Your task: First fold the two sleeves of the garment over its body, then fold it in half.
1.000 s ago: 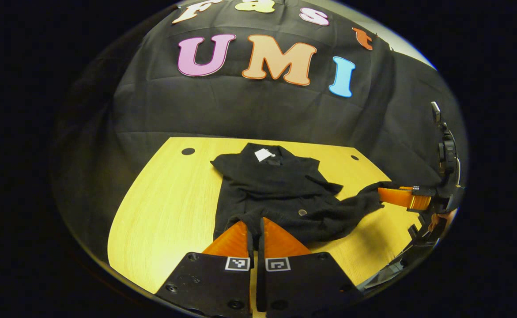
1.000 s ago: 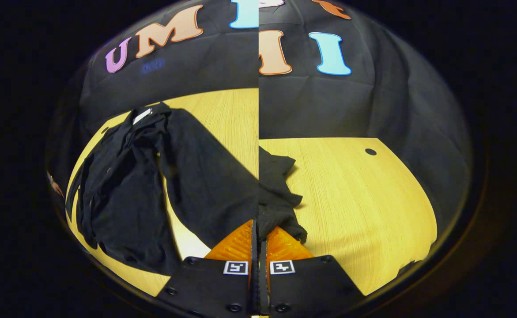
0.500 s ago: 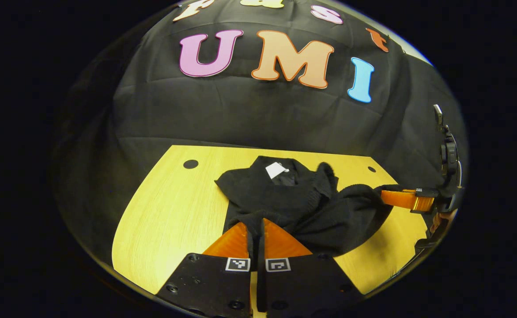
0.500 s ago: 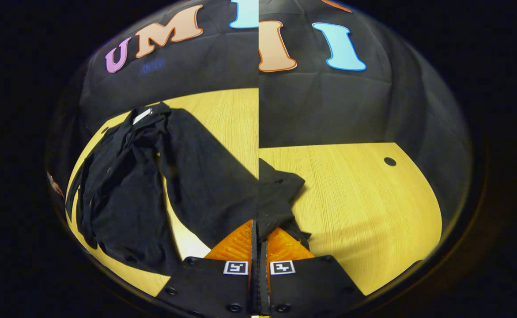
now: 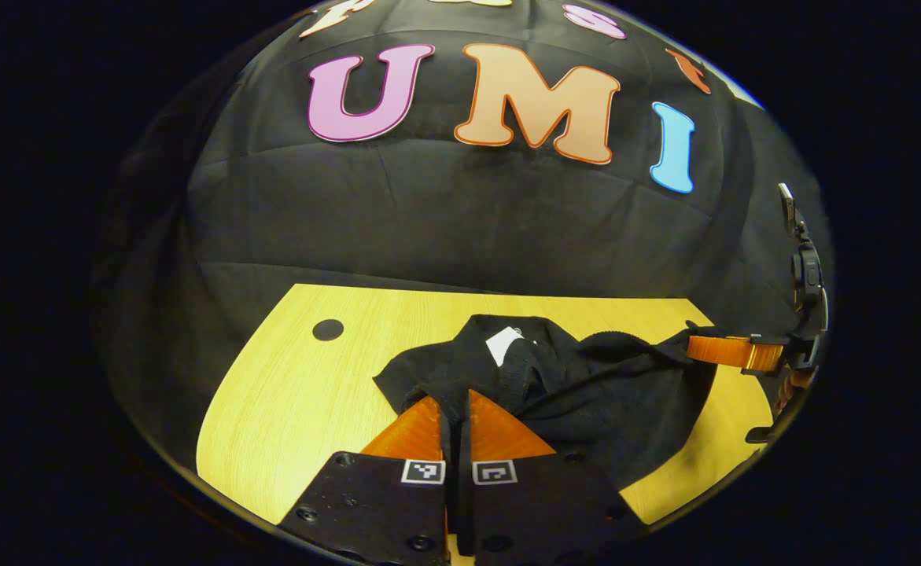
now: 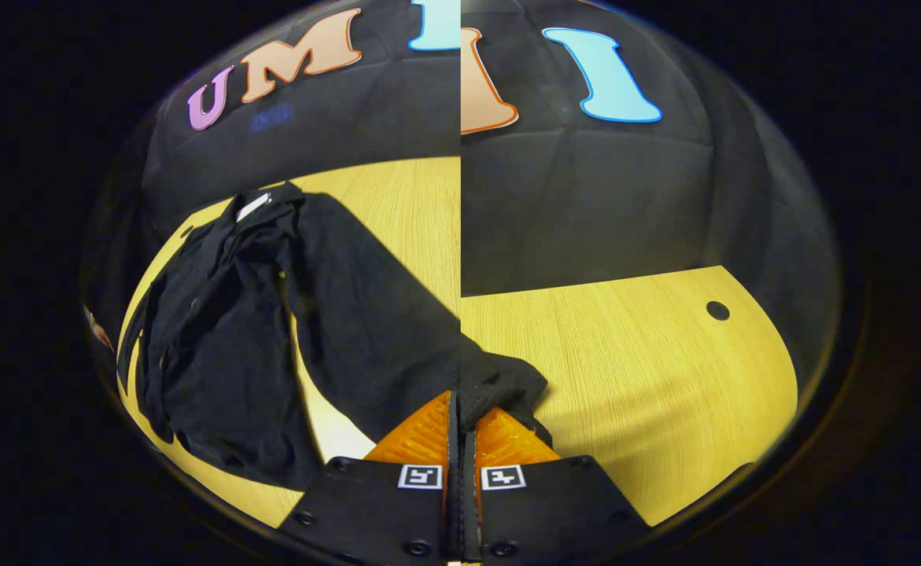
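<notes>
- Garment: black knit, bunched on the light wood-grain surface, collar with white tag facing the wall, its width strung across between your two grippers.
- Left gripper: your fingers are closed on its near hem.
- Right gripper: fingers clamped on fabric edge.
- Right gripper view is split down the middle; left half looks mismatched.

Cloth on wood, all matt.
The garment is soft black knit with a paper-like white tag; the table is smooth pale wood grain; the far wall cloth is creased.
</notes>
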`<state>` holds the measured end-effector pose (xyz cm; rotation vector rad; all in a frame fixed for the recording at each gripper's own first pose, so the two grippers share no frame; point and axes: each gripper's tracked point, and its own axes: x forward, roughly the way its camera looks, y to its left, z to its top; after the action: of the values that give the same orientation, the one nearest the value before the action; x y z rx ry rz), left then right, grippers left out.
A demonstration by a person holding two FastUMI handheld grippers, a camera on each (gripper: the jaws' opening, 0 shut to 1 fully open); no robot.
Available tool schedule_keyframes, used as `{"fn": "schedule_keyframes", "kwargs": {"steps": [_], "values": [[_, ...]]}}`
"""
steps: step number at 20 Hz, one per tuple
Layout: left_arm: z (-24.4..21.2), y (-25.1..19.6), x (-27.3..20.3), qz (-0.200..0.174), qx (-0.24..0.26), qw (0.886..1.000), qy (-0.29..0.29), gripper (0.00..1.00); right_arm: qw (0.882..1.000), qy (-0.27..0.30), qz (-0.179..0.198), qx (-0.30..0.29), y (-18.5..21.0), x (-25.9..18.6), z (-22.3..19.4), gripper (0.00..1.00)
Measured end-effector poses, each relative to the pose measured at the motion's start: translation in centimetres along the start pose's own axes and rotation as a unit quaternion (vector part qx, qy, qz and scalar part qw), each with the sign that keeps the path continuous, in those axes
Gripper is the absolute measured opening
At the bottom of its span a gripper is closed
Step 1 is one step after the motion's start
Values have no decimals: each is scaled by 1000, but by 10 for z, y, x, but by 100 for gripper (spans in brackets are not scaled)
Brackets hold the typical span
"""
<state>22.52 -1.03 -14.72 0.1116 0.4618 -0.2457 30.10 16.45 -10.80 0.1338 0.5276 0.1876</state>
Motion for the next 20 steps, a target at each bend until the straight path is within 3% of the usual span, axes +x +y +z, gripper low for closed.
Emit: {"fn": "schedule_keyframes", "kwargs": {"steps": [7, 13, 20], "values": [[13, 9, 62, 15, 19, 1000, 3, 0, 1000, 7, 4, 14, -11, 67, 19, 4], [-10, 18, 107, 38, 31, 998, 30, 0, 1000, 24, -4, 10, -24, 116, 5, 4], [-17, 22, 120, 77, 33, 996, 33, 1, 999, 38, 12, 27, -26, 127, -4, 7]]}}
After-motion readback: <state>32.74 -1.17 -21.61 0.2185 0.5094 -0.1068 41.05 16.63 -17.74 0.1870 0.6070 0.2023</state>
